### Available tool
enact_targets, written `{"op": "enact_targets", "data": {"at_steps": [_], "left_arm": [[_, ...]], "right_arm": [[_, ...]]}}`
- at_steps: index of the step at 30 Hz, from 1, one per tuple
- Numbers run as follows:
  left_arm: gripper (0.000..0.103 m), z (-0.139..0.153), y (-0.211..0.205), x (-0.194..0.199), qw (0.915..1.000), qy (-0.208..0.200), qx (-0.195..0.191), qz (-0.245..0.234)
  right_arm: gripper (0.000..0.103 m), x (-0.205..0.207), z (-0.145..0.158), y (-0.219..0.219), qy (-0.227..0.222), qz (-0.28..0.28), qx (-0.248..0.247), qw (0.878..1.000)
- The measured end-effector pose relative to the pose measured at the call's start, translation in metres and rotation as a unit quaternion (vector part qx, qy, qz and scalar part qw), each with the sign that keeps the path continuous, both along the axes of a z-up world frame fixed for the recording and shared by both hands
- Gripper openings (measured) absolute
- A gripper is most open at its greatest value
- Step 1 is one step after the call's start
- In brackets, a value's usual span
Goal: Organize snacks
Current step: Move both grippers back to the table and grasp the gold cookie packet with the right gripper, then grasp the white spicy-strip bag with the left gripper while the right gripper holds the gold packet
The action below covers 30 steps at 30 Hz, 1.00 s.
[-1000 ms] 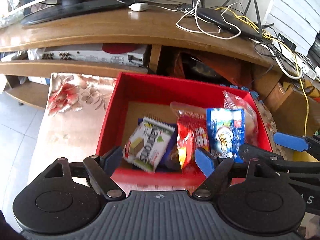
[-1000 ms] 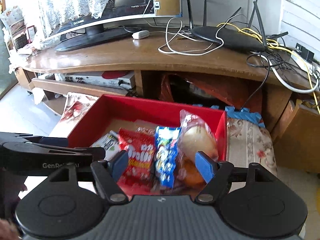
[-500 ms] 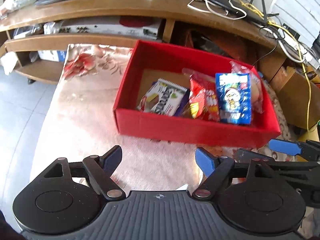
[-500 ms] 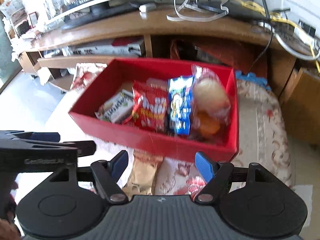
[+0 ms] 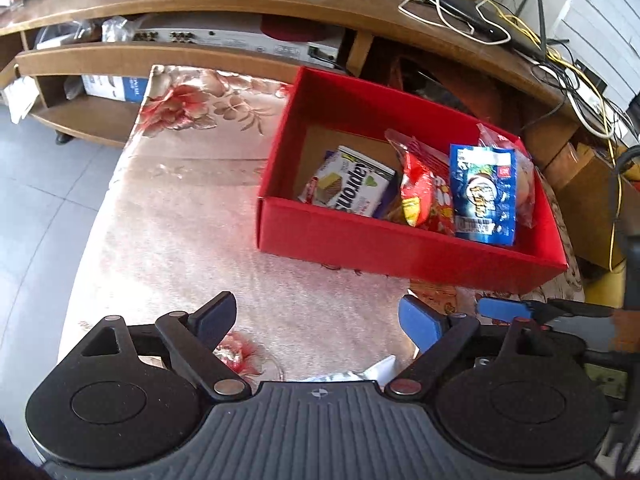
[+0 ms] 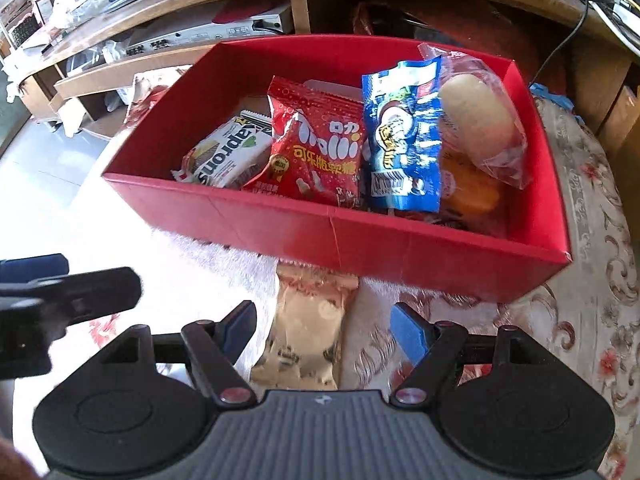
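Sitting on the floral cloth [image 6: 592,240], the red box [image 6: 400,256] held four upright packs: at left a white wafer pack [image 6: 224,156], its lettering upside down, then a red Trolli bag [image 6: 320,152] with Chinese script, a blue bag [image 6: 404,144], and a clear bun bag [image 6: 476,120] far right. Near the box's front wall lay a gold packet [image 6: 308,332], framed by the right gripper [image 6: 324,328], its jaws spread wide, gripping nothing. The left gripper [image 5: 320,320] was likewise wide apart and empty.

Orange packet [image 6: 472,192] mostly hidden, perhaps bread.
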<state>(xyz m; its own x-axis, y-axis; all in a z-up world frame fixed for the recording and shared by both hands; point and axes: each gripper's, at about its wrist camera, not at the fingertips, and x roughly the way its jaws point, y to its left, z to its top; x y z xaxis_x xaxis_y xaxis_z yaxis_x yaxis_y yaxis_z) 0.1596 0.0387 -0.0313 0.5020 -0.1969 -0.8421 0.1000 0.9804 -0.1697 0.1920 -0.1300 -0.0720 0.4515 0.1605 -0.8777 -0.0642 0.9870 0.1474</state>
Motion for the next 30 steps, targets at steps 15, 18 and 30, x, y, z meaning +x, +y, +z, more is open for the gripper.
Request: {"op": "enact_targets", "data": {"at_steps": [15,18,30], "left_arm": [[0.095,-0.009,-0.004,-0.015,0.9996,0.021,0.002,-0.021],[0.095,-0.015,-0.014,-0.024,0.9989,0.032,0.006,-0.034],[0.099,-0.050,-0.056,-0.048,0.9959,0.063,0.050,-0.042]], "right_arm": [[0.048,-0.014,-0.003,-0.005,-0.001,0.035,-0.057,0.998],[0.048,-0.032,-0.002,-0.015,0.003,0.043,-0.068,0.997],[0.048,-0.094,-0.003,-0.050,-0.010,0.038,-0.069,0.997]]}}
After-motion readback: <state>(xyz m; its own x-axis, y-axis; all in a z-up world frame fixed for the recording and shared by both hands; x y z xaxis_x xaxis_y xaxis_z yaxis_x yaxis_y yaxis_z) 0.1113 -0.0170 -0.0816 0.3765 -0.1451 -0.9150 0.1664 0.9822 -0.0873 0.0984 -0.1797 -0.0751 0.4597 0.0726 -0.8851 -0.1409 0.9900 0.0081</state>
